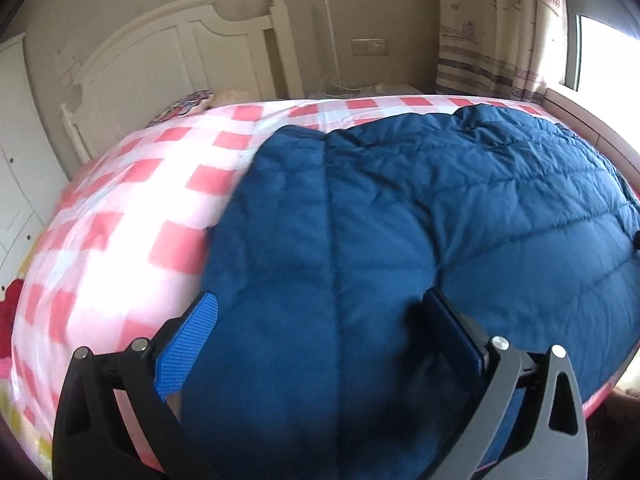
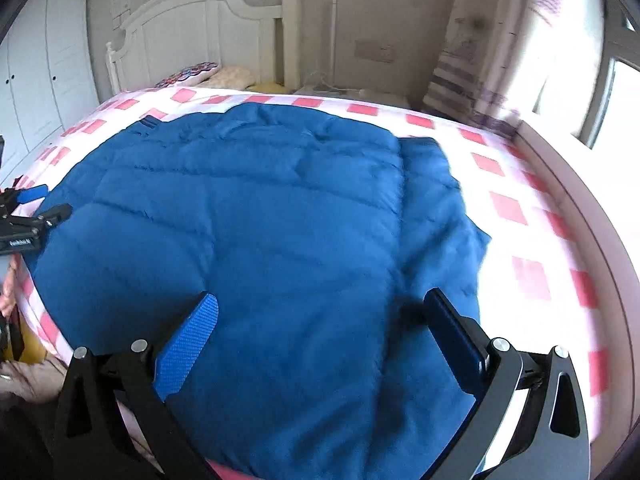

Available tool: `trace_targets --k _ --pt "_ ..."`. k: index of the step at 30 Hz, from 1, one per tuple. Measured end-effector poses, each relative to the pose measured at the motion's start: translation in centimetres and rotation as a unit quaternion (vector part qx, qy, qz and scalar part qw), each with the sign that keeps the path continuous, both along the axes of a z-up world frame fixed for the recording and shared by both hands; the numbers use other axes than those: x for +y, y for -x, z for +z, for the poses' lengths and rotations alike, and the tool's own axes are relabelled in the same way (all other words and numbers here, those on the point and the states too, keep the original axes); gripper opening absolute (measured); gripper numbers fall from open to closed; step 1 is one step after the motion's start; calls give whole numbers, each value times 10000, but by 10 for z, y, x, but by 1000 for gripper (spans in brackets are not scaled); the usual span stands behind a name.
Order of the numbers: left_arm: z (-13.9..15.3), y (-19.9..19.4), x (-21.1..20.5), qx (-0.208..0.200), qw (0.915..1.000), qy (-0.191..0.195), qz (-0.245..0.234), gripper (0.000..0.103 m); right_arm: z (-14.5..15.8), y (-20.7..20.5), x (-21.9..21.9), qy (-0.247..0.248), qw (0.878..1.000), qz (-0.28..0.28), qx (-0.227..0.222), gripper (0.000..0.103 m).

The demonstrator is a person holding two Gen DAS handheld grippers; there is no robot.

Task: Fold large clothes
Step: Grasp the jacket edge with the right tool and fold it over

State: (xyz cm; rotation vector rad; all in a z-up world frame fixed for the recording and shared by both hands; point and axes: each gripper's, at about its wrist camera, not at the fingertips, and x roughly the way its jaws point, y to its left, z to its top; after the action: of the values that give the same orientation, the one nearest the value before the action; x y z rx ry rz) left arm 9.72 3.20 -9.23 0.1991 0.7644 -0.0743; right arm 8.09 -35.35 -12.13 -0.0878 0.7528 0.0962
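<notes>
Writing is basically a no-show here: there's a small white label on the left hand-held gripper [image 2: 30, 216] where it pokes in at 9 o'clock of the right wrist view, but it's too tiny and blurred to read.

Both grippers are spread wide with nothing between the fingers. In its own view, the left hand-held gripper [image 1: 320, 320] hovers over the near part of the blue puffer jacket [image 1: 400, 240]; whether the tips actually touch the fabric, can't tell. Same deal for the right hand-held gripper [image 2: 320, 320] over the jacket's near edge.

The jacket lies flat on the bed [image 1: 120, 208], over the pink and white checked sheet, with a narrower flap sticking out toward 3 o'clock in the right view. Its near hem is cut off by the gripper frames. A bit of a hand [image 2: 24, 376] shows at 8 o'clock, mostly out of frame.
</notes>
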Motion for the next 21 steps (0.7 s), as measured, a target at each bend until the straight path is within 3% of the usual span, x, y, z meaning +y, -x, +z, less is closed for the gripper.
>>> trace_targets --k 3,6,12,17,19,21 --pt "-8 5 15 136 9992 377 -9 101 -15 11 -23 -311 9994 -144 56 98" --pt "-14 4 14 106 9994 325 -112 101 -26 13 -36 -706 9975 -17 9 98" --pt "-18 2 16 107 9991 366 -199 101 -21 12 -34 -630 9979 -89 135 98" --pt "-19 0 14 97 9992 325 -193 101 -14 25 -38 -489 9983 -314 -63 98" --pt "-19 0 13 95 9992 331 -197 101 -22 27 -51 -691 9968 -397 -6 98" --pt "-19 0 13 91 9992 335 -199 101 -35 25 -69 -1257 9913 -354 144 99"
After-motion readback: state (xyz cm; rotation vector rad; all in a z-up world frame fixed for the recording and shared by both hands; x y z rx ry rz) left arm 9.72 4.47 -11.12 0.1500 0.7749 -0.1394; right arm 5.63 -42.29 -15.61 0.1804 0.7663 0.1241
